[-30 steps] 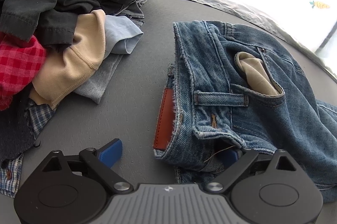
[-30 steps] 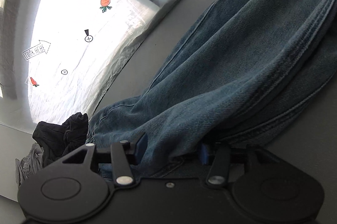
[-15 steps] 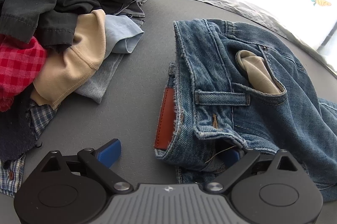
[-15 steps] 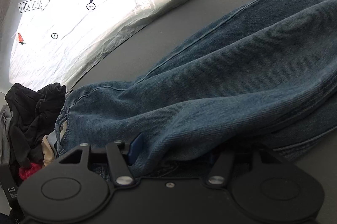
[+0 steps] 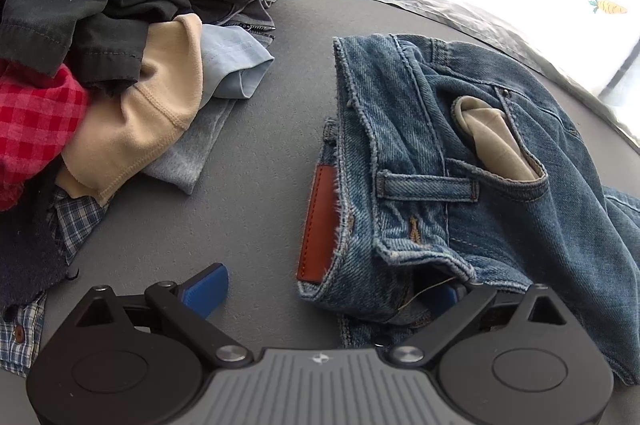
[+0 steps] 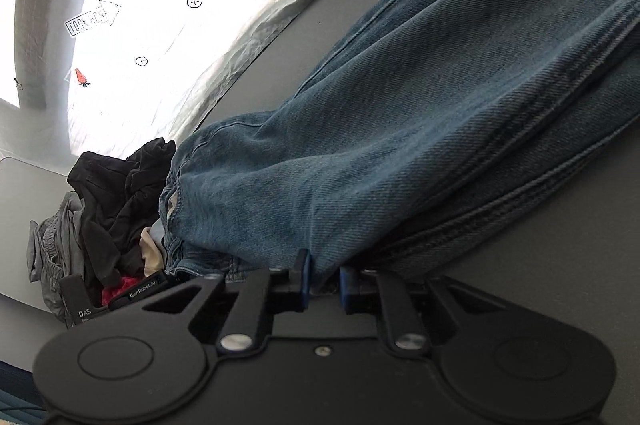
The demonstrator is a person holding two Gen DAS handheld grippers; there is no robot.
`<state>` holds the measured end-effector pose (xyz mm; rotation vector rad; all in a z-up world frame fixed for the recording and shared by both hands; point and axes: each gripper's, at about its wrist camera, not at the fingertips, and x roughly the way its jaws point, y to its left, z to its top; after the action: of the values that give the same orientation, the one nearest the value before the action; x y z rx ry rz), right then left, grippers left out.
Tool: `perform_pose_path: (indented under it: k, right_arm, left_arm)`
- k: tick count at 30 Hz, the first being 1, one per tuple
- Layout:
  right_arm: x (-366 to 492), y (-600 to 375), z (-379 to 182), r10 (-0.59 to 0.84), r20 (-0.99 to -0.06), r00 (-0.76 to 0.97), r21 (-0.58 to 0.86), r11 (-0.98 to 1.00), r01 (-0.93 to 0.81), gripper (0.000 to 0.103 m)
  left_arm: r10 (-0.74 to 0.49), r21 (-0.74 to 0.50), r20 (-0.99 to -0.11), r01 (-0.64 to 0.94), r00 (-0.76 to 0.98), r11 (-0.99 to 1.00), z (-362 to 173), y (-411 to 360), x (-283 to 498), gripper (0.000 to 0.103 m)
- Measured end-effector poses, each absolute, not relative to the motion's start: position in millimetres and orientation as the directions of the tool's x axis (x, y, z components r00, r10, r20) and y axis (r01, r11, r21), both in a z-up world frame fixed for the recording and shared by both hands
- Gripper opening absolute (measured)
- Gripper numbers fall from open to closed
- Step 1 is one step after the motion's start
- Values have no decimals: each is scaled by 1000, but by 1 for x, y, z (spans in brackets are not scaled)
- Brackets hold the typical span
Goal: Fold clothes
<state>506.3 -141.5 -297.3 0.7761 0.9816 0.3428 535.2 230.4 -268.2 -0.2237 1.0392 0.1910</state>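
Observation:
Blue jeans (image 5: pixel 500 209) lie on the grey table, the waistband with its brown leather patch (image 5: pixel 318 221) nearest to me in the left wrist view. My left gripper (image 5: pixel 324 295) stands open around the waistband corner; one blue finger (image 5: pixel 206 289) is bare on the table and the other is tucked under the denim. In the right wrist view a jeans leg (image 6: pixel 420 129) stretches away to the upper right. My right gripper (image 6: pixel 325 281) has its jaws closing on a fold of that leg, and the denim is pinched between the blue pads (image 6: pixel 305 279).
A heap of unfolded clothes (image 5: pixel 100 45) in black, red check, tan and pale blue fills the table's left side, also seen as the pile (image 6: pixel 116 193) beyond the jeans. Bare grey table (image 5: pixel 260 185) lies between heap and jeans. A bright plastic-covered window (image 6: pixel 160 25) stands behind.
The right gripper's jaws have narrowed from wide apart to pinched on the denim fold, and its view has swung and rolled. The left gripper and waistband have not moved.

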Motion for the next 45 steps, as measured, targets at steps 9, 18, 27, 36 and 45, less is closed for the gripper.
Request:
perform_pose_path:
  k: [9, 18, 27, 36, 45]
  right_arm:
    - [523, -109, -279, 465, -695, 549, 603, 793, 92, 16]
    - [497, -126, -301, 483, -707, 517, 646, 738, 194, 11]
    - [502, -129, -303, 468, -726, 504, 642, 723, 254, 11]
    - [503, -121, -298, 423, -763, 489, 601, 743, 295, 11]
    - [496, -127, -305, 435, -748, 502, 639, 675, 368, 11]
  left_arm:
    - [50, -98, -864, -266, 501, 959, -267, 231, 532, 98]
    - [-42, -172, -839, -191, 543, 967, -259, 228, 519, 57]
    - [-55, -168, -828, -153, 558, 974, -259, 227, 525, 59]
    - [-31, -93, -811, -77, 585, 993, -251, 210, 518, 27]
    - [-48, -88, -815, -42, 577, 995, -235, 214, 495, 22]
